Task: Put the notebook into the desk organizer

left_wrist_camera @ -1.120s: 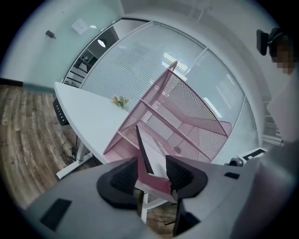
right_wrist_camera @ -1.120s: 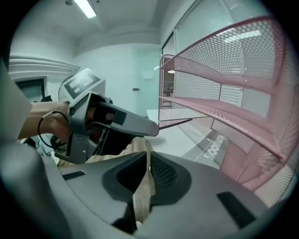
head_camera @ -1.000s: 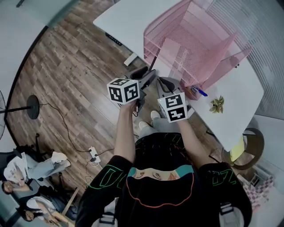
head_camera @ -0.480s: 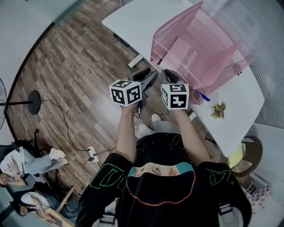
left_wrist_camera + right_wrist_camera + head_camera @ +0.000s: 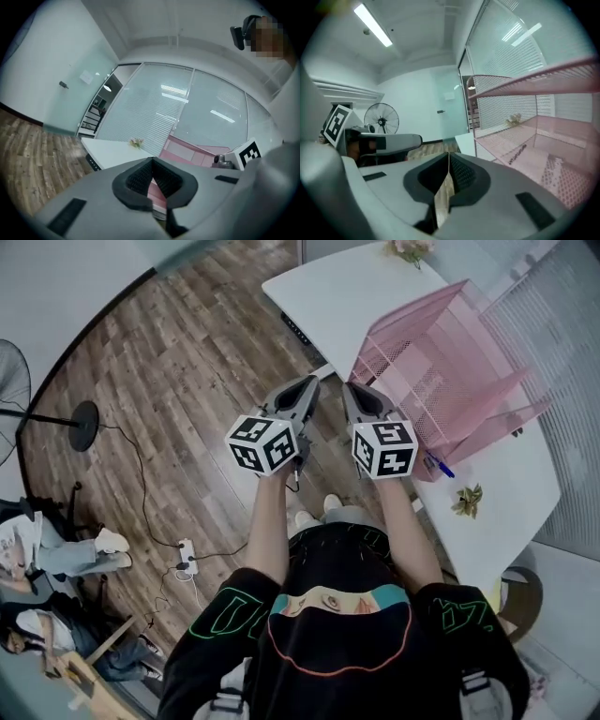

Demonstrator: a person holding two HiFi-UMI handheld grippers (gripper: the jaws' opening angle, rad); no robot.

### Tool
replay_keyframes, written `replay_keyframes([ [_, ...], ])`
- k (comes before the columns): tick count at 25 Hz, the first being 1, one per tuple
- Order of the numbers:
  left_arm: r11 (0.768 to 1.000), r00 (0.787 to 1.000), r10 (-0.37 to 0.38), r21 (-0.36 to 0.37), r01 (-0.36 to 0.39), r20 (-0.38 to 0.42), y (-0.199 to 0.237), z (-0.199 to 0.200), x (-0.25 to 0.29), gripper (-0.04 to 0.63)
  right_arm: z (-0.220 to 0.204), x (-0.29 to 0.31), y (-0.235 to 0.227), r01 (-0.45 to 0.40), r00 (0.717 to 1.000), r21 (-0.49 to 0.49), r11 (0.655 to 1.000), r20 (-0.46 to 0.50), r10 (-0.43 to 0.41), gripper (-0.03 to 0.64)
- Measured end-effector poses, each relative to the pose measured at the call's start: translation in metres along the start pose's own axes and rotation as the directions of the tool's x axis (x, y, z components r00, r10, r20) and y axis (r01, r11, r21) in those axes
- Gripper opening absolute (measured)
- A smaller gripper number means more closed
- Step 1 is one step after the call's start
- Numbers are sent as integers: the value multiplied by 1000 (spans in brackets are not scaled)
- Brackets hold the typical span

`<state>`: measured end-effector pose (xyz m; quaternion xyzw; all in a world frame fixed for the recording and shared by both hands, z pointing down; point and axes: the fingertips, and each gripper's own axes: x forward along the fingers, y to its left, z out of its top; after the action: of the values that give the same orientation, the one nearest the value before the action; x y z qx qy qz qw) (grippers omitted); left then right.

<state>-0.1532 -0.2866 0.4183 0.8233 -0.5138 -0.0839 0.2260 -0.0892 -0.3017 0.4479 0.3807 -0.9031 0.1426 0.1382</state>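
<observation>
You hold both grippers out in front of you above the wood floor [image 5: 169,362], side by side with a gap between them, tips aimed at the near edge of the white desk [image 5: 347,296]. Your left gripper [image 5: 309,382] has its jaws fully together, tips touching, with nothing between them. Your right gripper [image 5: 350,388] has its jaws closing. The tips have all but met, only floor shows through the thin slit behind them, and it holds nothing. The pink mesh organizer [image 5: 450,381] stands on the desk just beyond your right gripper and to its right. The notebook is in neither gripper. In the right gripper view a pale pink dotted sheet [image 5: 562,185] shows behind the organizer's mesh, low in the nearest compartment, and I cannot tell whether that is the notebook. A blue pen [image 5: 439,467] lies on the desk beside the organizer's near corner, and a small folded paper shape [image 5: 467,501] lies a little farther along the desk.
</observation>
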Motion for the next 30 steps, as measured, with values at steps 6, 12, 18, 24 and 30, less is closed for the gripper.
replay_keyframes([
  [6,975,975,182,102,-196,126,25,46,-50,-5,49,11,46,-181,975,-43,983,121,185,5],
  [12,902,900,352,163,-399,257,42,89,-108,-4,98,21,85,-292,928,-101,951,209,307,3],
  [18,817,803,463,172,-550,375,44,122,-155,-3,130,19,114,-354,890,-165,921,243,386,4],
  [24,768,745,507,167,-619,433,37,131,-176,-3,133,12,140,-399,862,-249,882,226,454,3],
  [30,739,713,537,157,-656,450,36,126,-182,-3,130,10,141,-409,854,-281,868,217,473,3],
])
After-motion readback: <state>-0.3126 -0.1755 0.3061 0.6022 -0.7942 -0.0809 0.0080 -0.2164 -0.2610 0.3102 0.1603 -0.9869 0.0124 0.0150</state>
